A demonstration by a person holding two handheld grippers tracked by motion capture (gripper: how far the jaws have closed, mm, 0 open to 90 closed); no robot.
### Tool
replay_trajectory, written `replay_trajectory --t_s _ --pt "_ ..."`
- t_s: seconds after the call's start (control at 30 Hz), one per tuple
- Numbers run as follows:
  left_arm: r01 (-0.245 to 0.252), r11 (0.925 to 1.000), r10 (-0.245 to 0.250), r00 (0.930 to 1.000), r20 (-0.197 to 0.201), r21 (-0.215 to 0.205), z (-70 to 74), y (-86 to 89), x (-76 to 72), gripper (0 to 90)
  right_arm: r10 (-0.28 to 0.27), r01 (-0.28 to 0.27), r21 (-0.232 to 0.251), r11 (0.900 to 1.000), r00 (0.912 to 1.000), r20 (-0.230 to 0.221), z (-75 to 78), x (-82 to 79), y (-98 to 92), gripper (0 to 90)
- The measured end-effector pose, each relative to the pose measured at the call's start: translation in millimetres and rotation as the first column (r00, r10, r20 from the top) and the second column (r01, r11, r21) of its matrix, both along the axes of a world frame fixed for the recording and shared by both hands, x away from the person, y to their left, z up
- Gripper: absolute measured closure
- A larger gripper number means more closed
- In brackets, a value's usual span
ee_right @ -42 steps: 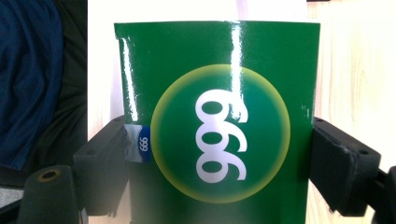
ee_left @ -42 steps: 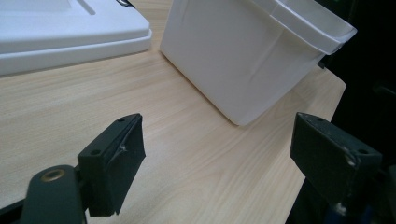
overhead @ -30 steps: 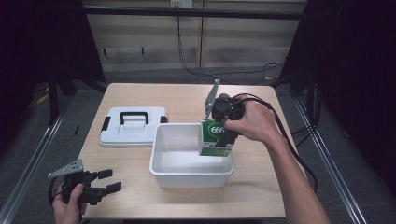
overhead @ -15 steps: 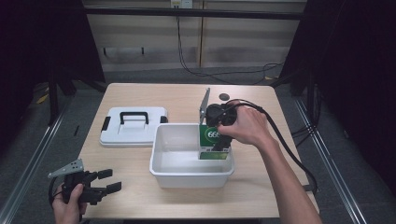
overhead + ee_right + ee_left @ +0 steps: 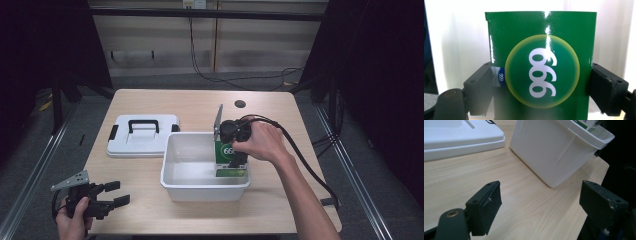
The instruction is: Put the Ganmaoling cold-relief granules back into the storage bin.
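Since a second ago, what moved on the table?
The right tool carried the green box from above the tub's far right corner down inside it, at the right wall, still gripping it. The left tool stayed open at the table's near left corner; the lid stayed put.

Green glossy cardboard box between my right pads: smooth, throwing white glare streaks. Black jaw pads look matt, rubbery, scuffed at the edges. White plastic tub smooth, semi-gloss (faint dents). Pale wood-grain tabletop matt, laminate-like.
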State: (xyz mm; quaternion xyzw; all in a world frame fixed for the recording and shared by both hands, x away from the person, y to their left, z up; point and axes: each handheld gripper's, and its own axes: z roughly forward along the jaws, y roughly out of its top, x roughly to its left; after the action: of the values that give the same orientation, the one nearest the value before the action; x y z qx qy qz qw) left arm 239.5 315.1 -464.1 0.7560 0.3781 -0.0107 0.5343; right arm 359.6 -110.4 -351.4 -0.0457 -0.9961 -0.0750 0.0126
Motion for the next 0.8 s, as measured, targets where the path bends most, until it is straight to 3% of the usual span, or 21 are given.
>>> replay_trajectory --t_s 0.8 --pt "0.005 1.0000 -0.005 1.0000 0.006 0.000 0.1 1.5 0.2 17.8 -0.012 0.011 -0.089 0.996 0.9998 -0.016 -41.0 4.7 11.1 15.5"
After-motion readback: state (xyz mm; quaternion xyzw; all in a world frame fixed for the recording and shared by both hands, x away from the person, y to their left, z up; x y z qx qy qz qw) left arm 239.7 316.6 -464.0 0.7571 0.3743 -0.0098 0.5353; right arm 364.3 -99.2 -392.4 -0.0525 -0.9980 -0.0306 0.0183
